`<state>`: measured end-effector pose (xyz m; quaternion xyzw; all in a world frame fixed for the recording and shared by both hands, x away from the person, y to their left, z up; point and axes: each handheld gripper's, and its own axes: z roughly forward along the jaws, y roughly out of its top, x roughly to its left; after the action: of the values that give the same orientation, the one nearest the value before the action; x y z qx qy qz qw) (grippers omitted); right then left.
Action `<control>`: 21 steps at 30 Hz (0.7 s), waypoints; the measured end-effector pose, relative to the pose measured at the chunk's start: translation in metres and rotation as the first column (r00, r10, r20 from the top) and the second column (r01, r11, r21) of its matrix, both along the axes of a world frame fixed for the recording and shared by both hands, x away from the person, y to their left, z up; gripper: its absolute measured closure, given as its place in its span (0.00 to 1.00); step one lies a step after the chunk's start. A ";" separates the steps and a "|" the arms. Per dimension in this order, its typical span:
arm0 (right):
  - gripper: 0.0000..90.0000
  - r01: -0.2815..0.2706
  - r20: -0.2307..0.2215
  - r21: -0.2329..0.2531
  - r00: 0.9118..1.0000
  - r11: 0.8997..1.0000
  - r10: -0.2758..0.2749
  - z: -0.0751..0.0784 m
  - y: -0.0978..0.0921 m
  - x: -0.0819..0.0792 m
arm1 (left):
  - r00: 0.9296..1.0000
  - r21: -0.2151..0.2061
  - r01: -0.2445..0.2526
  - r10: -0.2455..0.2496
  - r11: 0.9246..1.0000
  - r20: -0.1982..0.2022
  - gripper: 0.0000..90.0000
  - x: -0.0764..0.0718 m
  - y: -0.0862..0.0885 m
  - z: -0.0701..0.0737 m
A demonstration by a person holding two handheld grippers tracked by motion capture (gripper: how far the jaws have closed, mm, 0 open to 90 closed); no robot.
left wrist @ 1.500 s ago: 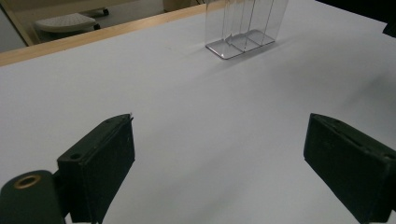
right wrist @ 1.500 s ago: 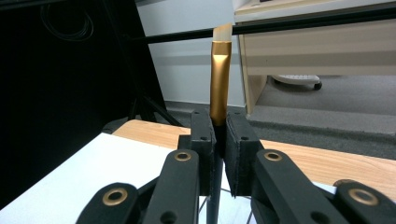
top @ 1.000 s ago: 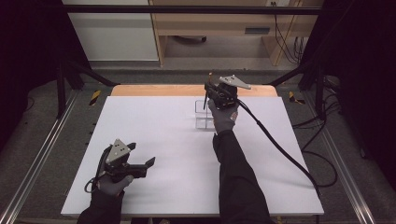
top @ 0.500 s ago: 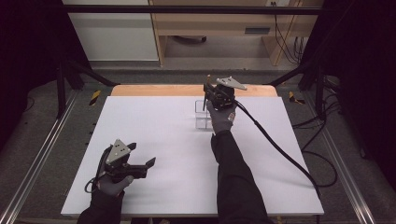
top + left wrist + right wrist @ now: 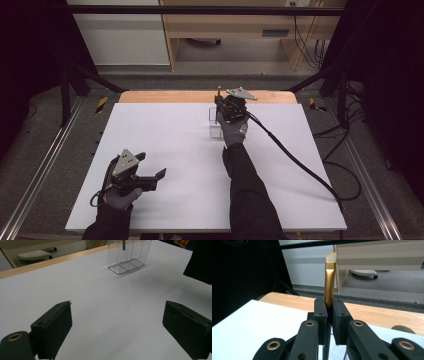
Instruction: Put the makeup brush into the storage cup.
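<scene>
Grey floor point(image 5: 240, 80) beyond, wooden desk point(image 5: 235, 25), perhaps a white cabinet point(image 5: 120, 40).

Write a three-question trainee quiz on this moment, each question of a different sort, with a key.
1. True or false: the left gripper is shut on something.
2. What does the right gripper hold? A) brush B) cup C) cloth
3. Fill in: the clear organizer stands on the ____ table.

Key: 1 false, its jaws stand wide apart over bare table. 2 A, a gold-ferruled brush, bristles up. 3 white.
</scene>
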<state>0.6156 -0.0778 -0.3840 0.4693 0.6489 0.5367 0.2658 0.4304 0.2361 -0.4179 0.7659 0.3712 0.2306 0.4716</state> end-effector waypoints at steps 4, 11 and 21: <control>0.93 -0.002 -0.008 -0.009 1.000 1.000 0.002 -0.004 0.003 0.000 | 1.000 0.000 0.000 0.000 1.000 0.000 0.09 0.000 0.000 0.000; 0.93 -0.006 -0.019 -0.021 1.000 1.000 0.006 -0.009 0.005 -0.002 | 1.000 0.000 0.001 -0.001 1.000 0.001 0.09 0.000 0.000 0.000; 0.93 -0.002 -0.049 -0.025 0.999 1.000 0.001 -0.018 0.006 -0.005 | 1.000 0.003 0.005 -0.005 1.000 0.001 0.09 0.000 -0.001 0.000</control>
<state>0.6101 -0.0719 -0.4024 0.4784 0.6622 0.5172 0.2553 0.4300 0.2348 -0.4180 0.7673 0.3688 0.2302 0.4714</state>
